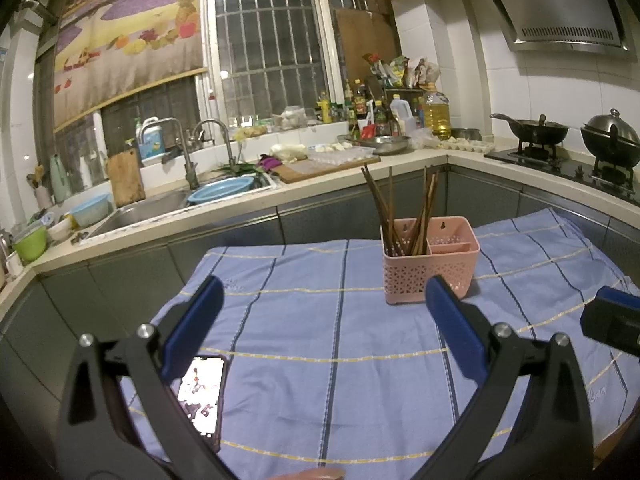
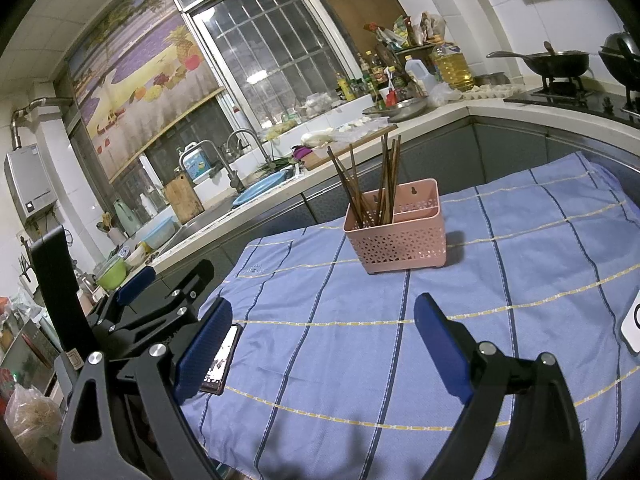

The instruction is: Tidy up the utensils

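Left wrist view: bench under a blue striped cloth [image 1: 320,320], with faint stitched lettering near its far left edge, too small to read. No legible brand or label anywhere; bottle labels on the rear counter [image 1: 400,160] are blurred. Pink perforated caddy [image 1: 430,270] stands upright on the cloth, toward the far edge, ahead of the right fingertip of the left gripper [image 1: 324,320]. Chopsticks [image 1: 404,212] stand in its left compartment, long axis near vertical, upper ends fanning outward; right compartments look empty. Left gripper spread wide, holding nothing. A phone [image 1: 202,392] lies flat by its left finger, screen lit, content unreadable. Tip of the right gripper [image 1: 612,316] shows at the right edge. Right wrist view: right gripper [image 2: 324,340] likewise spread wide, empty. This view alone shows a wall-mounted water heater [image 2: 30,184] and a white object [image 2: 634,328] at the right edge of the cloth; the range hood [image 1: 560,4] shows only from the left.
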`<state>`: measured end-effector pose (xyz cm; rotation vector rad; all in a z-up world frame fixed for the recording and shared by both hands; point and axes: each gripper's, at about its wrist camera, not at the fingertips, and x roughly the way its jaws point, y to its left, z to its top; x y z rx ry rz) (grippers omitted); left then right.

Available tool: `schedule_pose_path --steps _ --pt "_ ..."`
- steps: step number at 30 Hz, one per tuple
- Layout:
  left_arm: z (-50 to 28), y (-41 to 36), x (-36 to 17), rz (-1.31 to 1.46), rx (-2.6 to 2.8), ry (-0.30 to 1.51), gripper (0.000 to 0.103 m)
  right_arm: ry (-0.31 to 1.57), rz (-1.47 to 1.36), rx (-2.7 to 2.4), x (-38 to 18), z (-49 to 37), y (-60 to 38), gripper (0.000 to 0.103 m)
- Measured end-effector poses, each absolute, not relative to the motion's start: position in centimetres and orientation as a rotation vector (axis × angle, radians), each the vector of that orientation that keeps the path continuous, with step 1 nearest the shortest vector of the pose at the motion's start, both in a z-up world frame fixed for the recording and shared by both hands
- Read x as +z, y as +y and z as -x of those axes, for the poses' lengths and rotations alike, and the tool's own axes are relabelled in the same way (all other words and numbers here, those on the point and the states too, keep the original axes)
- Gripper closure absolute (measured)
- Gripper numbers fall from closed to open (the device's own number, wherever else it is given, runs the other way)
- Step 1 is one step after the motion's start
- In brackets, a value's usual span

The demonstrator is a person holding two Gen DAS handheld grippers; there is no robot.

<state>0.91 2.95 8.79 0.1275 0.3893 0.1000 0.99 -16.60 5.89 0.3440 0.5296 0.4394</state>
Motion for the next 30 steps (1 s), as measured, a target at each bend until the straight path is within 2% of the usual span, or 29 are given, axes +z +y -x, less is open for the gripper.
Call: schedule_pose_path --steps 30 --pt "-1.28 2.91 8.78 -0.131 0.101 0.391 0.006 0.534 -0.346 0.444 5.9 -0.82 -16.31 0.012"
